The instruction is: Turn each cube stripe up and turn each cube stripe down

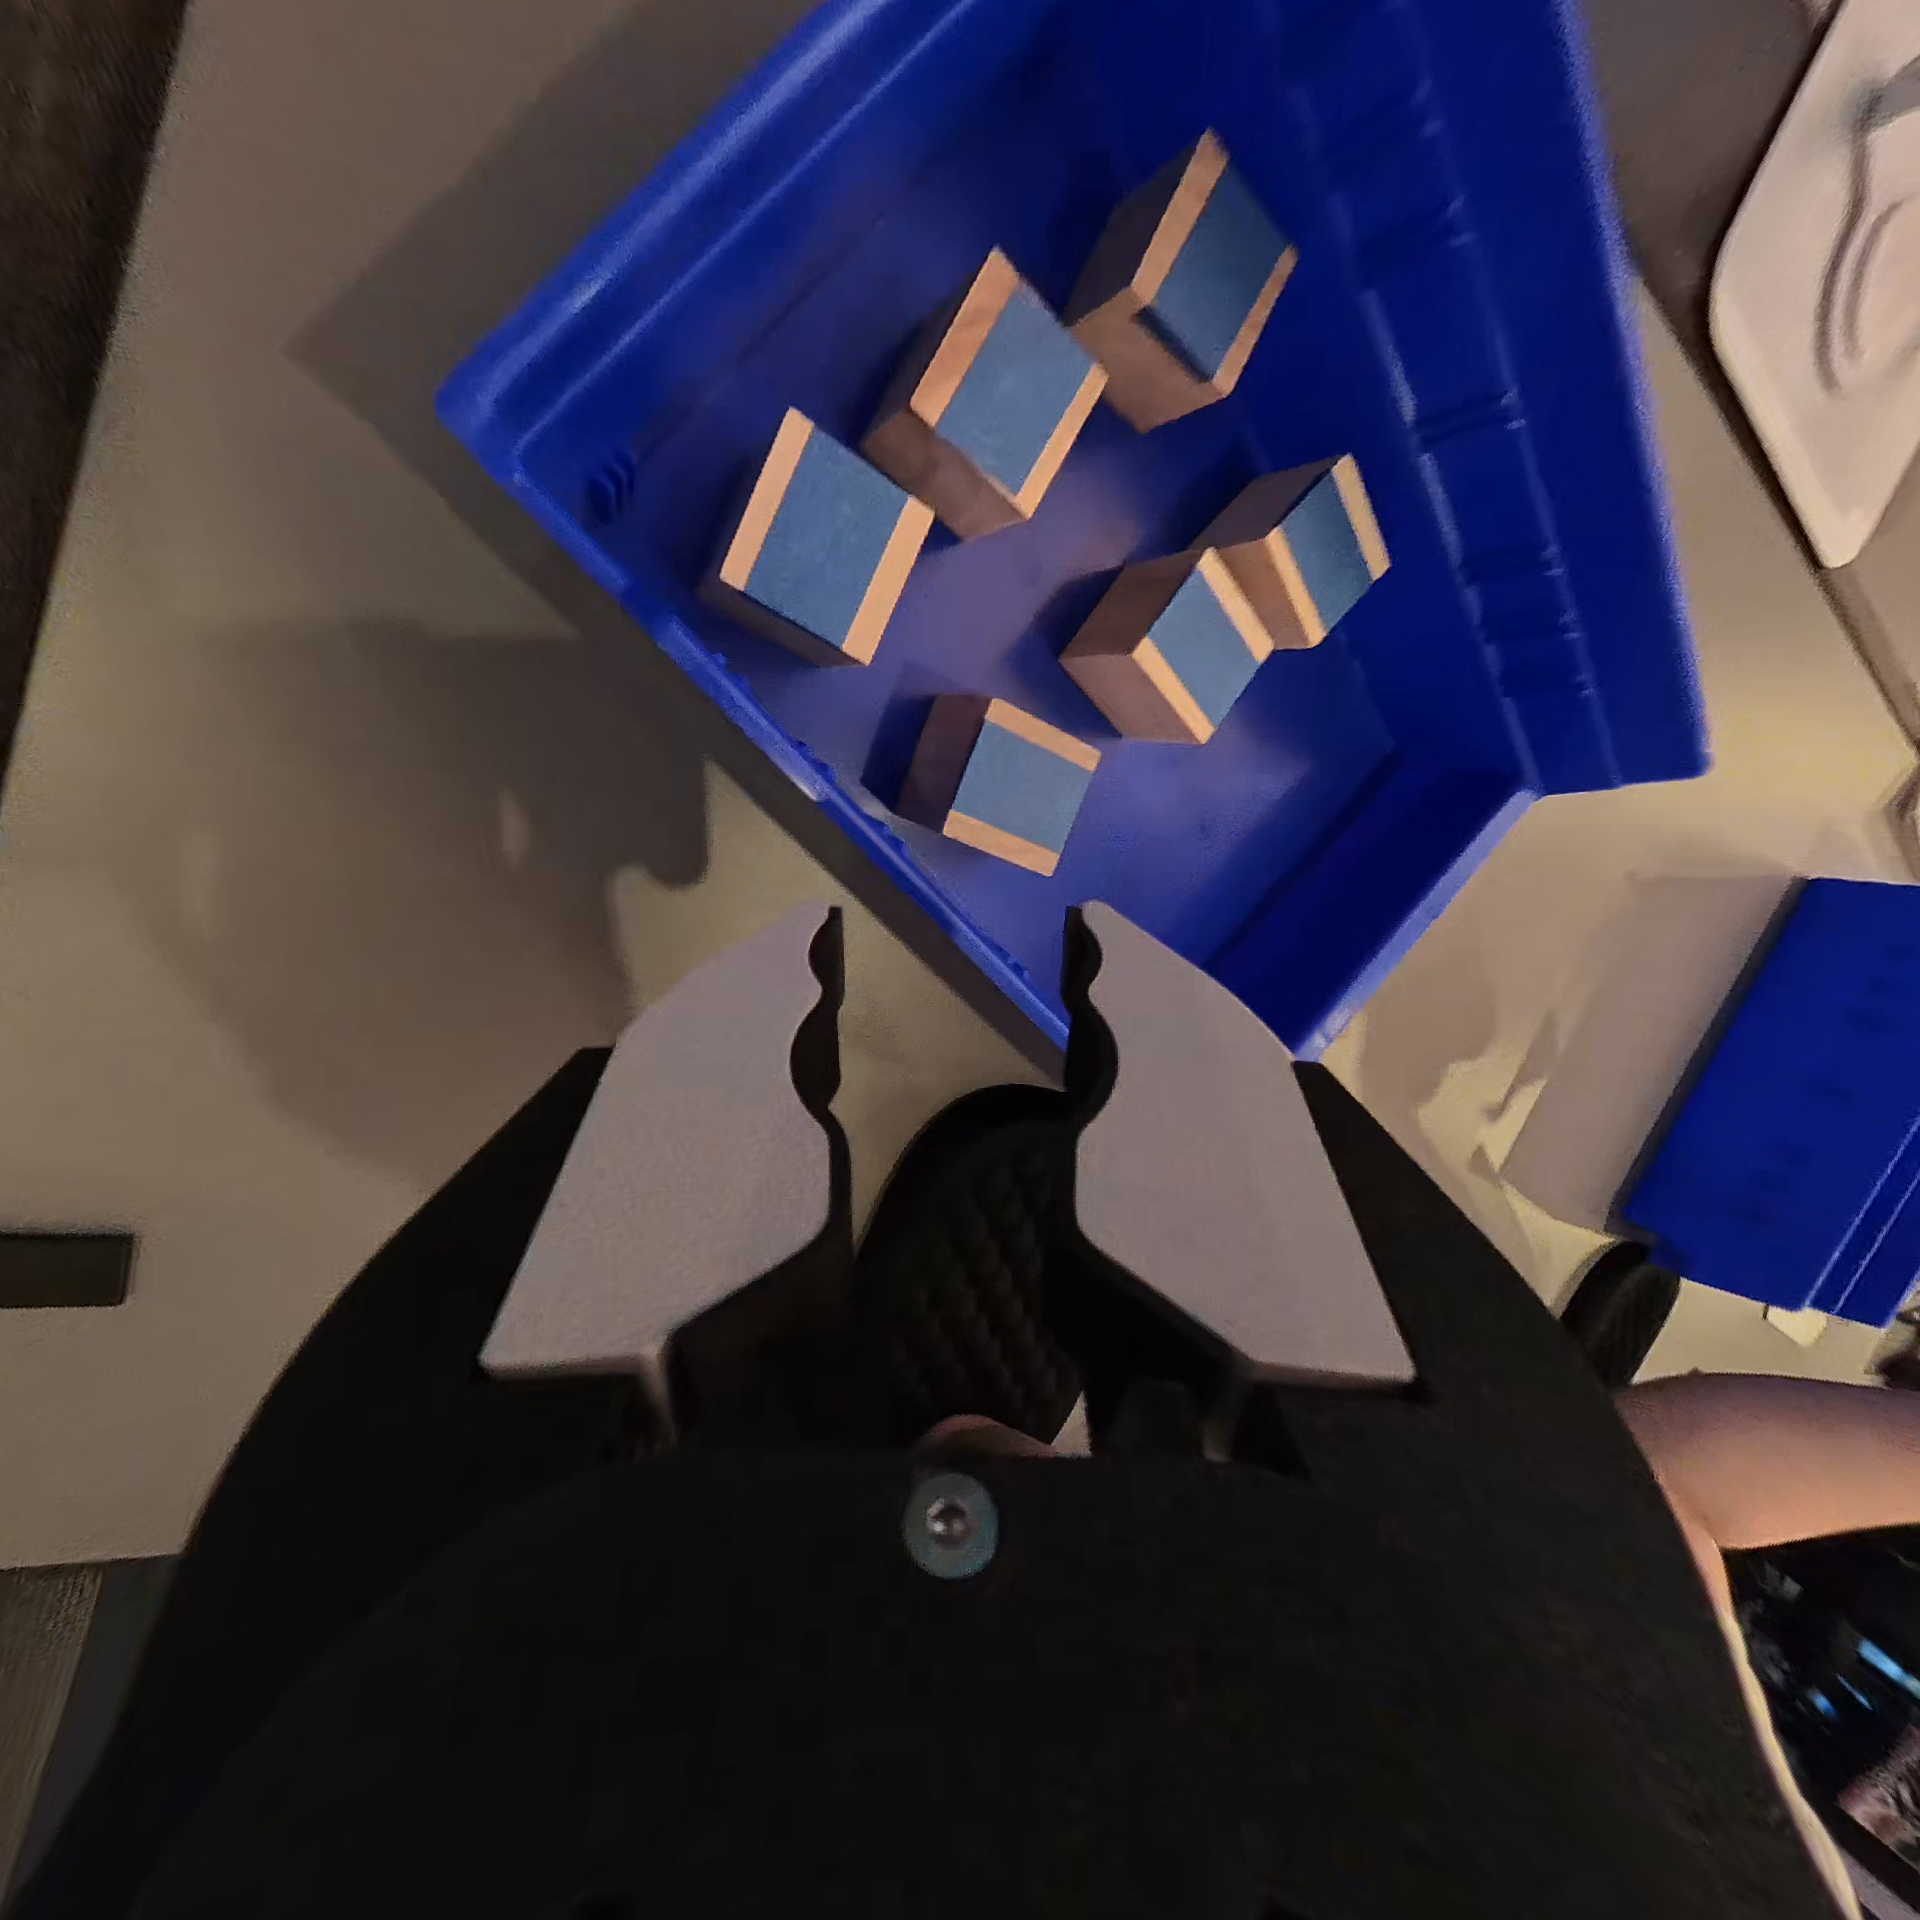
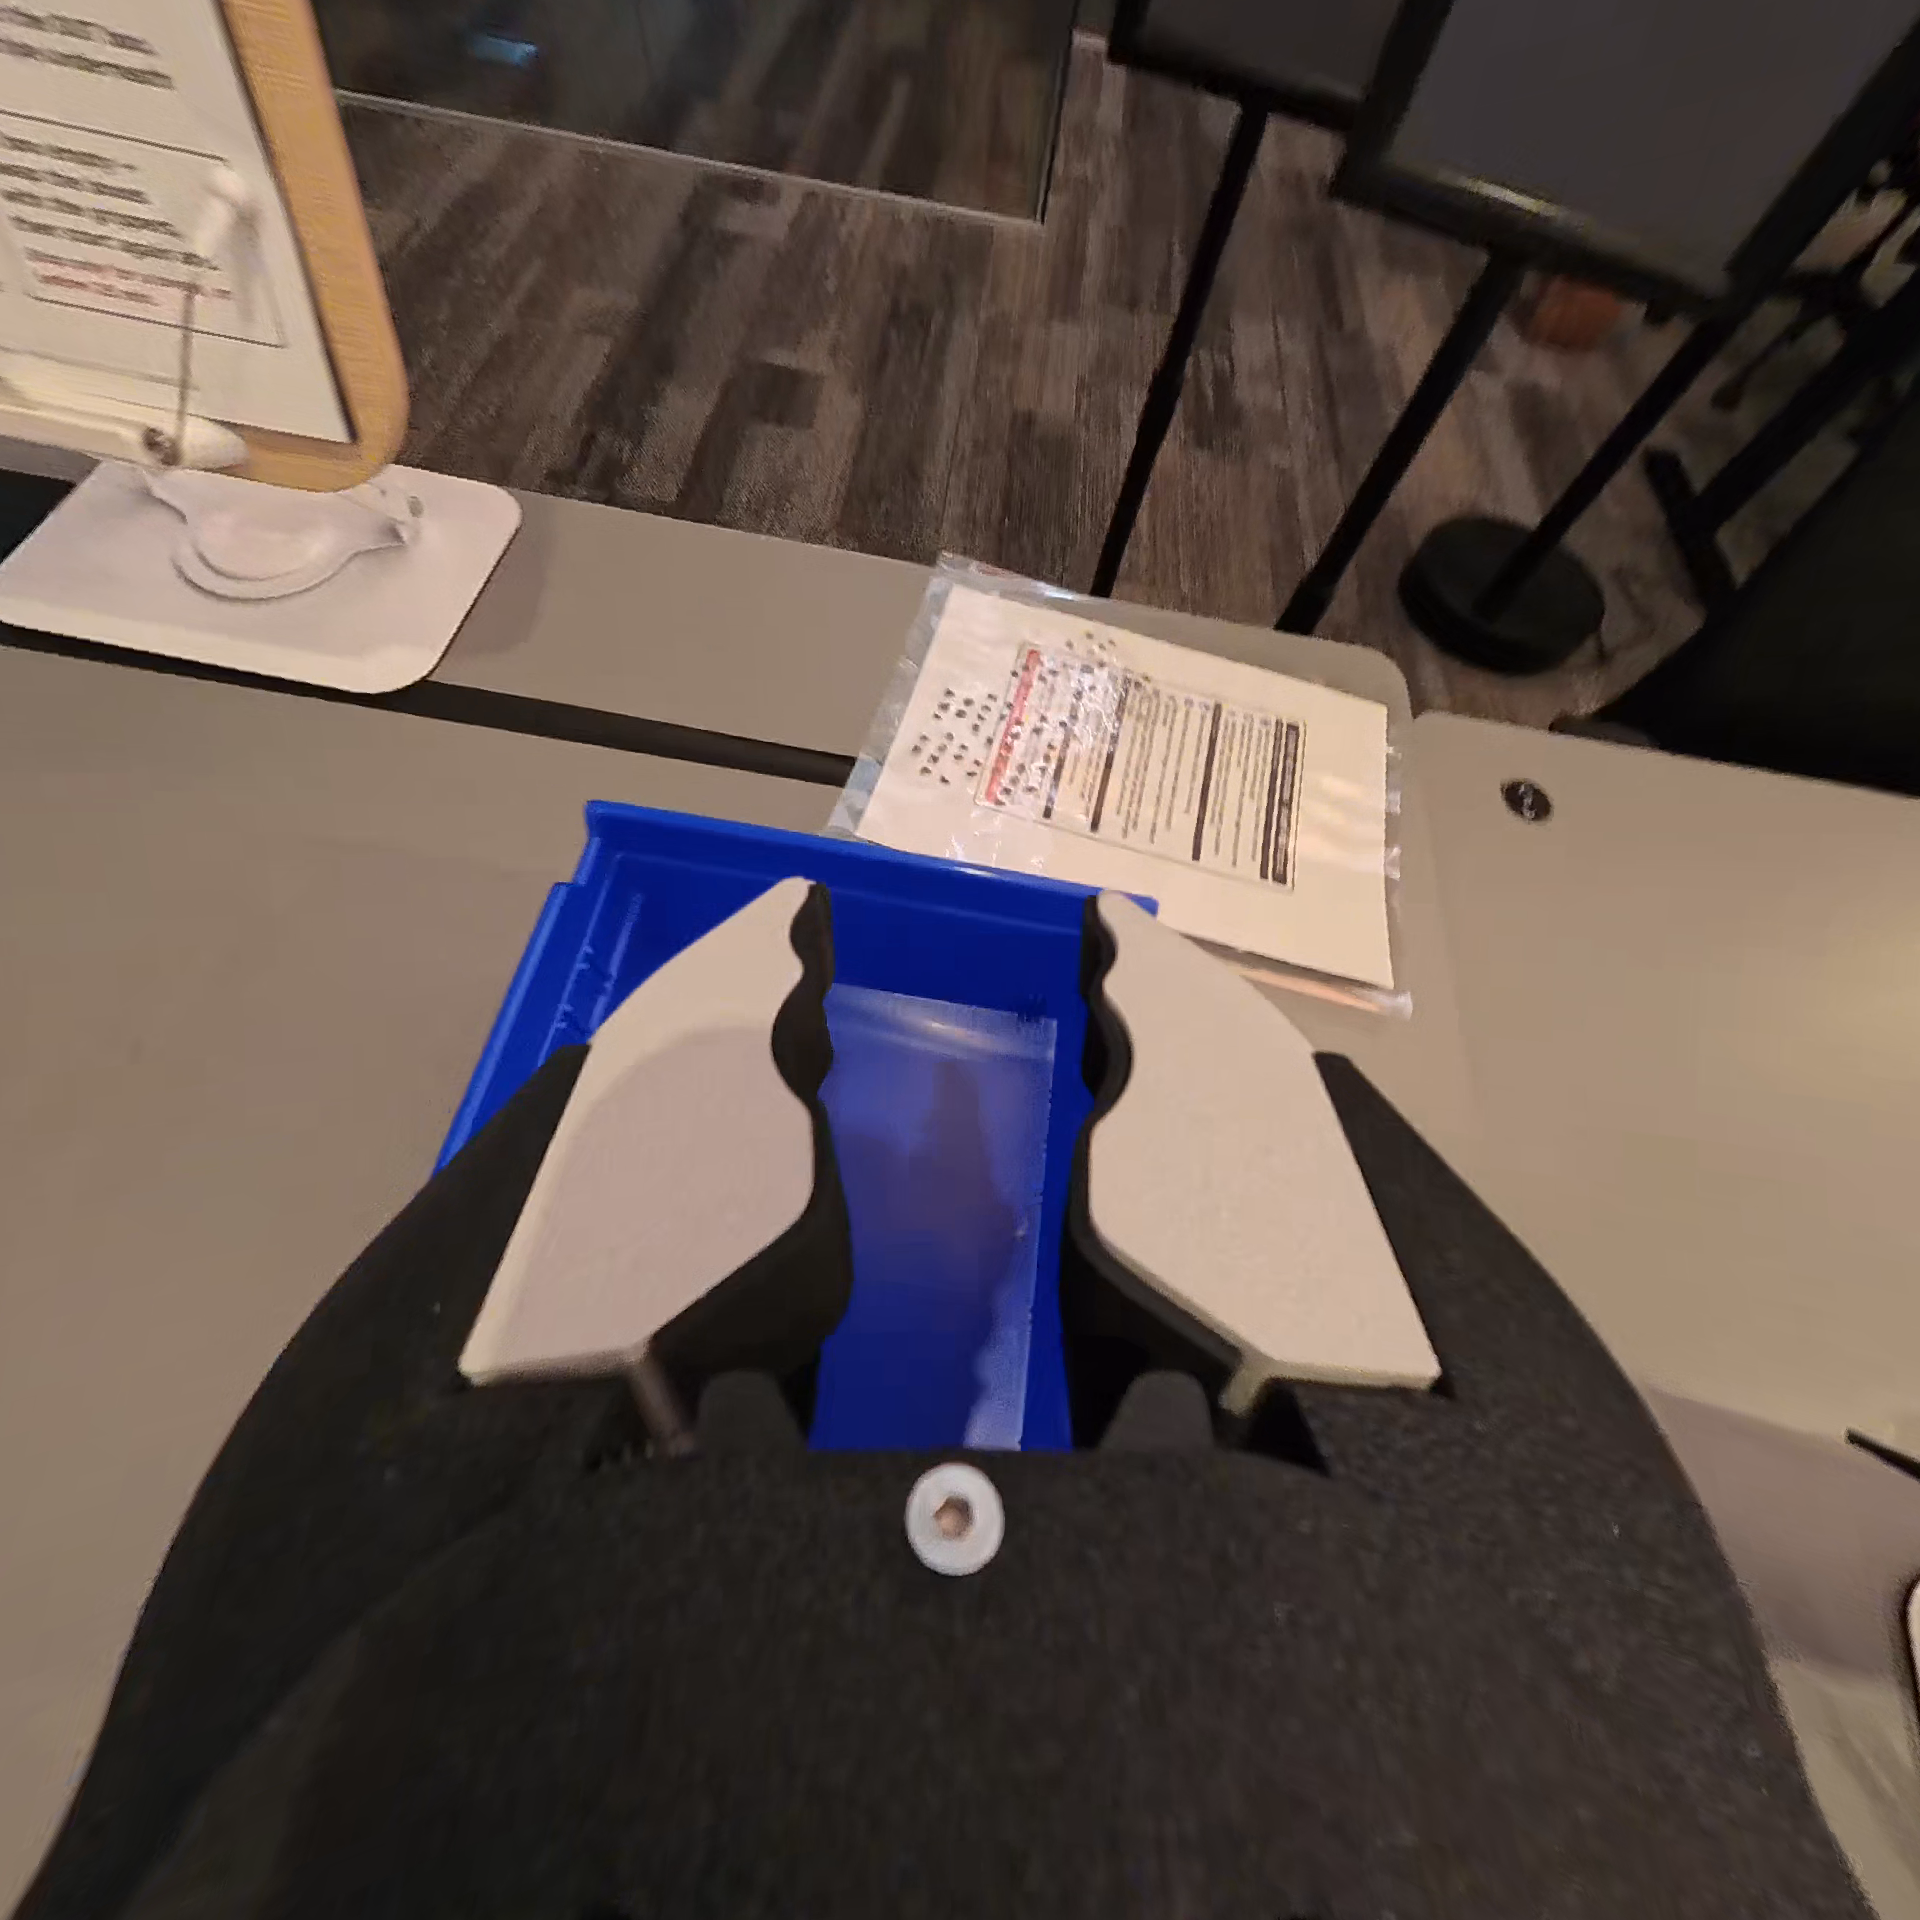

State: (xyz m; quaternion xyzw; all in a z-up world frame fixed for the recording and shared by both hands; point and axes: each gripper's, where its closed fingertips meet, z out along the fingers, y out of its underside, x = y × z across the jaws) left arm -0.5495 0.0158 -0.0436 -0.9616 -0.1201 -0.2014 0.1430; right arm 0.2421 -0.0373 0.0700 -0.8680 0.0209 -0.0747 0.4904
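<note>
Both grippers' fingers [image 1: 727, 1091] [image 2: 686, 1091] apart, empty; printed sheet [image 2: 1143, 790] bears blurred writing.

Left wrist view: the blue bin [image 1: 1455, 436] runs off the top edge, and its near corner is hidden behind the right finger of the left gripper [image 1: 951, 925]. A second blue bin [image 1: 1797, 1101] is cut by the right edge. The white stand base [image 1: 1829, 312] at upper right is blurred and cropped. Right wrist view: the right gripper [image 2: 951, 904] covers both side walls and the near end of a blue bin [image 2: 935, 1195]. The framed sign [image 2: 156, 208] is cropped at the top and left; its print is blurred. The bagged sheet [image 2: 1132, 779] carries print too small to tell.
</note>
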